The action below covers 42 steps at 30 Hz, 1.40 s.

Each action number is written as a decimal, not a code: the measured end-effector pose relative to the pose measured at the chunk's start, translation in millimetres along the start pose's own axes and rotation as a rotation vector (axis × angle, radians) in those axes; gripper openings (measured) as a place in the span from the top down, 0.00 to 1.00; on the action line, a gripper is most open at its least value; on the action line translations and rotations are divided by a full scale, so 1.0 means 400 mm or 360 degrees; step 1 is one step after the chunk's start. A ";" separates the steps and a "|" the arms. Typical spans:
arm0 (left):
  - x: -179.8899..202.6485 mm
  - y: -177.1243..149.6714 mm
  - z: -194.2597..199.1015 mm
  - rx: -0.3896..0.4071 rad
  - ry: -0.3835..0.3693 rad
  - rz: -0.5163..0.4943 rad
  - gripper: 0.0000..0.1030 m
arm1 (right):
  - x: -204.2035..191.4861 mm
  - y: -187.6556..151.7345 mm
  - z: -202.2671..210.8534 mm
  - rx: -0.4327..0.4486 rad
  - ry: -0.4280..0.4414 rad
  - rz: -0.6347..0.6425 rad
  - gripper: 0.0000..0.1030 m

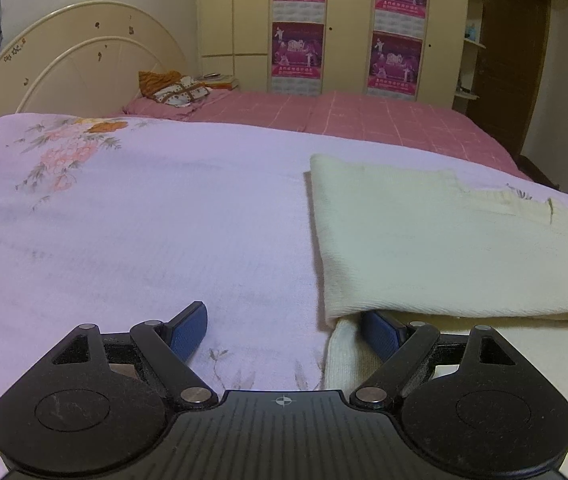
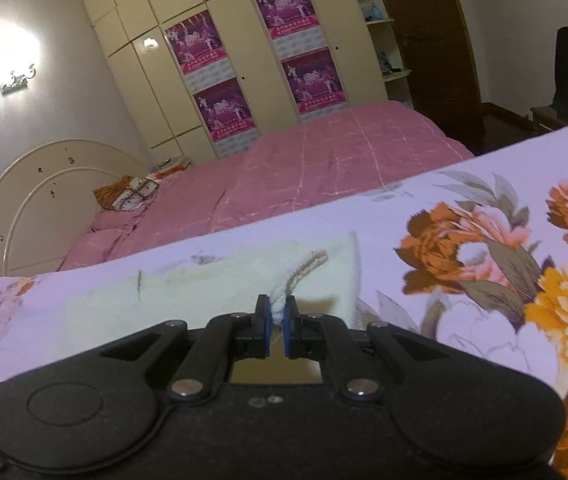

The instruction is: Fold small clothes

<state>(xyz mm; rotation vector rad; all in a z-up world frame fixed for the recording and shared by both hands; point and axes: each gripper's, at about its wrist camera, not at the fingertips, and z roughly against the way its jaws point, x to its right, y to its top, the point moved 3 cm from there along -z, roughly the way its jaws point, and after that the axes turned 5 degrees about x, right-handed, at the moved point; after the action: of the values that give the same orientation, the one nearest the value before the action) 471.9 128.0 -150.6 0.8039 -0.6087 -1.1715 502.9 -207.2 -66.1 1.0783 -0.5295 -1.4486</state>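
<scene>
While the right gripper (image 2: 278, 312) is pinching a ribbed cream cuff between jaws that are nearly closed, the fold appears to be mid-way: the cuff is being held lifted above the cream knit garment (image 2: 204, 284), which is lying flat on the floral bedspread (image 2: 483, 240). Judged from this, the sleeve is being carried across the body panel and is not yet laid down.

In the left wrist view, the left gripper (image 1: 284, 332) is resting low at the near corner of the garment, jaws spread wide and gripping nothing. Its right-hand blue pad is lying under the overhanging folded edge, beside a ribbed strip of the same knit; whether it is touching the cloth cannot be told.

Next move, as a judgement: setting the sleeve down square on the panel, letting go of it without dragging the knit, then using the left jaws on the near edge for the following fold.

Containers: none showing on the bed. Only the cupboard (image 2: 244, 60) with posters and open corner shelves are standing behind, contents too small to read.
</scene>
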 end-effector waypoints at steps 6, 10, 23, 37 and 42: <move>-0.001 0.000 -0.006 -0.0005 -0.0004 -0.0008 0.18 | 0.026 -0.032 -0.001 -0.0049 -0.0026 -0.0007 0.93; 0.000 0.001 -0.005 -0.0009 -0.0009 -0.0009 0.18 | 0.041 -0.053 -0.015 -0.0072 -0.0041 -0.0018 0.93; -0.030 0.000 0.080 0.0082 -0.0038 -0.0227 0.18 | 0.049 -0.076 -0.015 -0.0089 -0.0114 0.0017 0.82; 0.112 0.027 0.004 0.0119 -0.0404 -0.0308 0.13 | 0.007 -0.084 -0.063 -0.0118 -0.0164 0.0320 0.84; 0.137 0.108 -0.052 0.0179 -0.0429 -0.0301 0.13 | 0.021 -0.055 -0.060 -0.0022 -0.0163 0.0284 0.74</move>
<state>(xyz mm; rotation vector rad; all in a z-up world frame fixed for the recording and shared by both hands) 528.2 87.9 -127.3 0.8183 -0.8404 -1.4424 512.6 -204.5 -98.1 0.9249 -0.6709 -1.3531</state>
